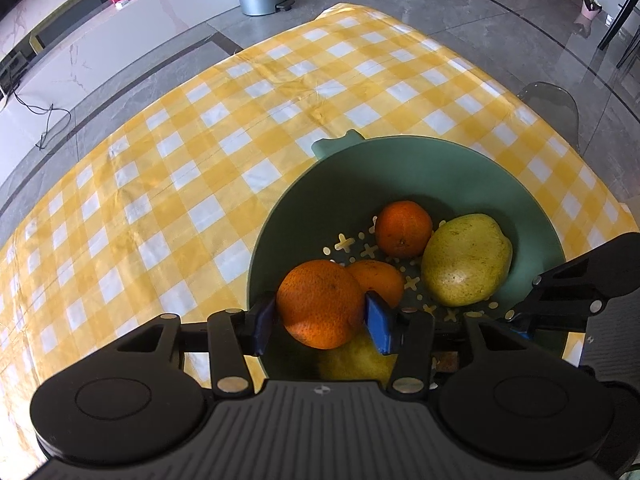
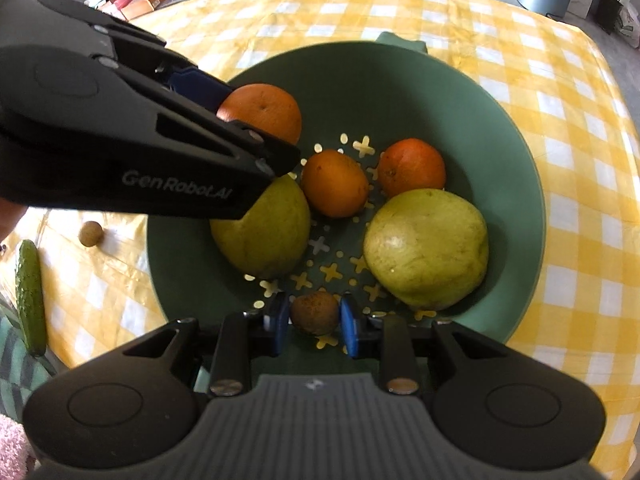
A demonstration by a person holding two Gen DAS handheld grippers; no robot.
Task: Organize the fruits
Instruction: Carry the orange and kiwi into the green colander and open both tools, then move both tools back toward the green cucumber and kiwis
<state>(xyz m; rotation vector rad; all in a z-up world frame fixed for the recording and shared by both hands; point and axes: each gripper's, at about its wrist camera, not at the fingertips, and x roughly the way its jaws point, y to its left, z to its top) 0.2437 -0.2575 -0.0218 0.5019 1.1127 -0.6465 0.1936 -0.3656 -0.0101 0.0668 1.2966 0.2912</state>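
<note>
We look down into a green colander bowl [image 2: 520, 184] that stands on the worktop [image 1: 180, 184] under a yellow-and-white checked cloth. Its floor is pierced with cross-shaped and round holes.

Our left gripper [image 1: 322, 320] reaches into the bowl with a large orange [image 1: 320, 304] between its blue pads; the peel is pebbled and bright. The pad on the picture's left sits a sliver off the peel, so we read the jaws as released around the orange, not clamped.

Our right gripper [image 2: 314, 322] is clenched on a small brown fruit [image 2: 314, 312], dull and rough-skinned, just above the bowl's near floor.

In the bowl also lie two smaller oranges [image 2: 334, 184] [image 2: 412, 168], side by side, and two big yellow-green pears [image 2: 426, 248] [image 2: 264, 236] with speckled skin, one partly hidden beneath the left gripper.

Outside the bowl, on the cloth, lie a cucumber [image 2: 30, 296] and a small round tan fruit [image 2: 90, 233].
</note>
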